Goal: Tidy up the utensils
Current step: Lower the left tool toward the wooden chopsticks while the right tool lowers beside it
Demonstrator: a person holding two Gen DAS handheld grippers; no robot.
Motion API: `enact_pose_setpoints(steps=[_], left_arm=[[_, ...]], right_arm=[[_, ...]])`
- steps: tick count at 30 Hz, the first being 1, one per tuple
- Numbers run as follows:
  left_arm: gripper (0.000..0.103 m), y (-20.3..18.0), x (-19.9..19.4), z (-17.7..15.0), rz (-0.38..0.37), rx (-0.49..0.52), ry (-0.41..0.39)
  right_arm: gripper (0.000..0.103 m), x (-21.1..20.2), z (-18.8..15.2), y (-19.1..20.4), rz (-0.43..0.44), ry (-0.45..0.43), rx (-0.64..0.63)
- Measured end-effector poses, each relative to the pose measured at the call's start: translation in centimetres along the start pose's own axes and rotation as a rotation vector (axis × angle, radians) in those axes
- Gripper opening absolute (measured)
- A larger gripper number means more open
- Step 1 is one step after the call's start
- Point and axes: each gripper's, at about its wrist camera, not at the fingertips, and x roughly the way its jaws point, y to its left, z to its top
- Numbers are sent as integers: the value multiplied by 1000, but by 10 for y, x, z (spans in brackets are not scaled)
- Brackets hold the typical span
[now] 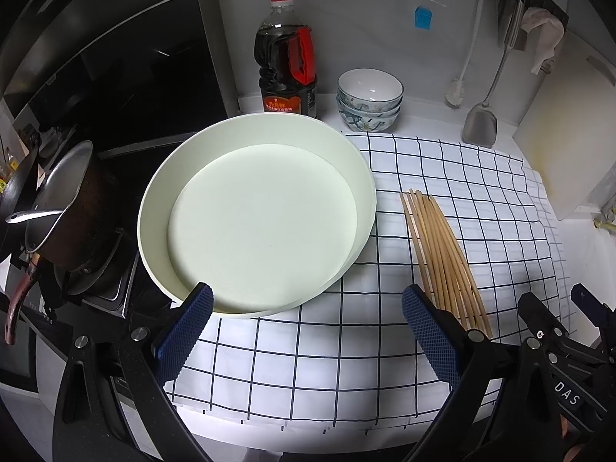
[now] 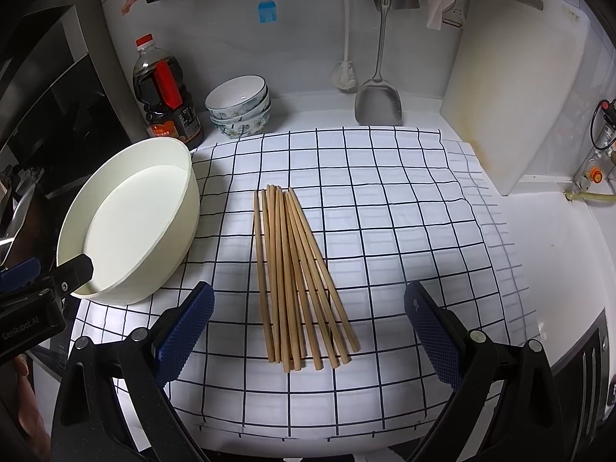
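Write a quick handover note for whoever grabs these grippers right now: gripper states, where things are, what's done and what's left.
Left gripper: open, empty, fingers near the white basin, which is empty.
Right gripper: open, empty, hovering over the near ends of the chopsticks.
Chopsticks lie in a loose bundle on the checked cloth, right of the basin.
Done: nothing visible yet.
Left: grasp the chopsticks and tidy them away, probably into the basin.

The left gripper (image 1: pixel 308 323) is held low with its blue-padded fingers (image 1: pixel 184 331) spread wide apart and nothing gripped between them, while the right gripper (image 2: pixel 310 325) (likewise wide open and empty) is held level just beside it.
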Motion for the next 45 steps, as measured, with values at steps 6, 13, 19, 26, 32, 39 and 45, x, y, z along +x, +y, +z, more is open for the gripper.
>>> enact_pose_setpoints(steps=[6, 13, 19, 26, 32, 39, 45], left_arm=[[97, -11, 9, -10, -29, -5, 5], [97, -43, 28, -27, -73, 30, 12], [97, -73, 49, -46, -101, 46, -49], [97, -92, 80, -54, -113, -11, -87], [97, -96, 107, -55, -84, -49, -74], [97, -98, 125, -60, -52, -65, -63], [97, -98, 135, -61, -41, -76, -60]], right_arm=[[95, 4, -5, -16, 8, 10, 13], [94, 18, -17, -48, -27, -17, -31], [94, 52, -24, -70, 55, 0, -77], [94, 100, -27, -73, 92, 15, -153], [94, 127, -17, -72, 101, 6, -197], [94, 147, -16, -71, 87, -8, -245], [94, 154, -17, -66, 77, -23, -291]])
